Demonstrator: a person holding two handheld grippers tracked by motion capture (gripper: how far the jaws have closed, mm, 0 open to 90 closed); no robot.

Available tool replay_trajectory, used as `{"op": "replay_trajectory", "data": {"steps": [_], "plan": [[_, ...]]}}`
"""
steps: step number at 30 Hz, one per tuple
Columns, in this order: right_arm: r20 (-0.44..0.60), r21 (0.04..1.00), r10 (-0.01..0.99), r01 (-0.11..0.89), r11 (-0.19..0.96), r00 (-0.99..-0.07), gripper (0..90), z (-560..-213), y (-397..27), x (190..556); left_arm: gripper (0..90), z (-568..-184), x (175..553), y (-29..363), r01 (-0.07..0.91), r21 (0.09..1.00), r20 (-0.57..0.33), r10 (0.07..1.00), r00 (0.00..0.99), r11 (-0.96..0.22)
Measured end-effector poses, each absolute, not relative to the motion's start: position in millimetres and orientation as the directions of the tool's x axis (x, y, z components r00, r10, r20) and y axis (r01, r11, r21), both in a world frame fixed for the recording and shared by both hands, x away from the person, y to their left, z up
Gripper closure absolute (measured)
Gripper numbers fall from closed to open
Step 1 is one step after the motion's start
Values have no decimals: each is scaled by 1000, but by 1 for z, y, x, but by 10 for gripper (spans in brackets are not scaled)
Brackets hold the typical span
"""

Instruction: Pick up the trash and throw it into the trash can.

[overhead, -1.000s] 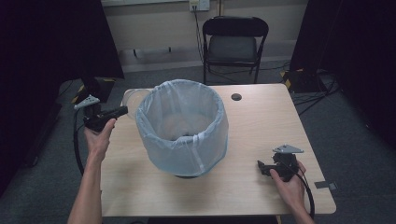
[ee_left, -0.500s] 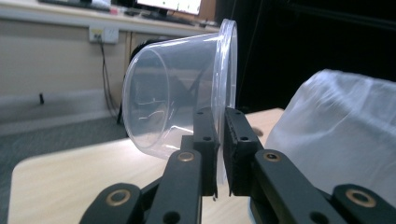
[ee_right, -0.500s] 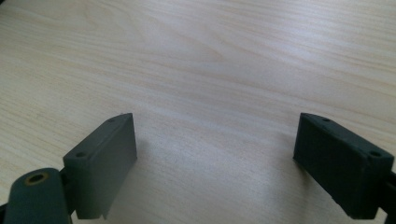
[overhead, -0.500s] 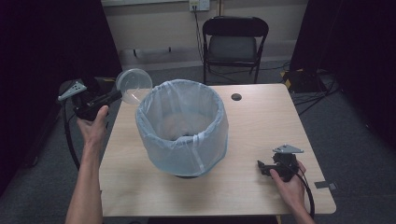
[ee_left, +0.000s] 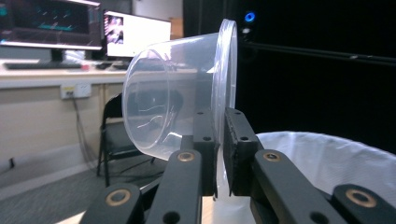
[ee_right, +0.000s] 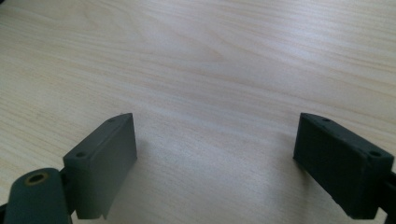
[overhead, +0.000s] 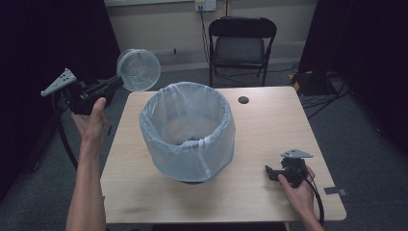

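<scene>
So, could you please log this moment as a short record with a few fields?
left tongs: shut on the rim of a clear plastic tub, held up off the table's left edge, tub on its side
right tongs: open, holding nothing, low over the table
bin: lined with a pale bag, mid-table
small dark disc: on the table's far side
folding chair: behind the table
</scene>
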State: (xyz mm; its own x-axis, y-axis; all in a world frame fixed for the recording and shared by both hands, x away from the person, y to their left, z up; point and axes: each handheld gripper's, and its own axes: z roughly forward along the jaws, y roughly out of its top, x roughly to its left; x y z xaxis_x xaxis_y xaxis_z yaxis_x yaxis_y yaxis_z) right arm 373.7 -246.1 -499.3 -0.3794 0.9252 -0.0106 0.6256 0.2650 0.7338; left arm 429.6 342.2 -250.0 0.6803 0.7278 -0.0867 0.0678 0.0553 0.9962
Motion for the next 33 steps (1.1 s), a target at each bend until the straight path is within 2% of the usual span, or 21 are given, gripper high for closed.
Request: {"op": "replay_trajectory", "data": {"steps": [9,18,24,33], "plan": [[-10,734,925,626,265,-379,120,-499,-246,374,850,-247,407,327,33,998,-66,681,729,61],[-10,734,925,626,265,-379,120,-499,-246,374,850,-253,383,304,33,999,-42,592,805,27],[-10,734,925,626,265,-379,120,-499,-246,374,849,-266,376,291,81,996,-55,528,847,-27],[-11,734,925,626,265,-379,120,-499,-246,374,830,-276,385,283,142,988,-86,539,838,-64]]}}
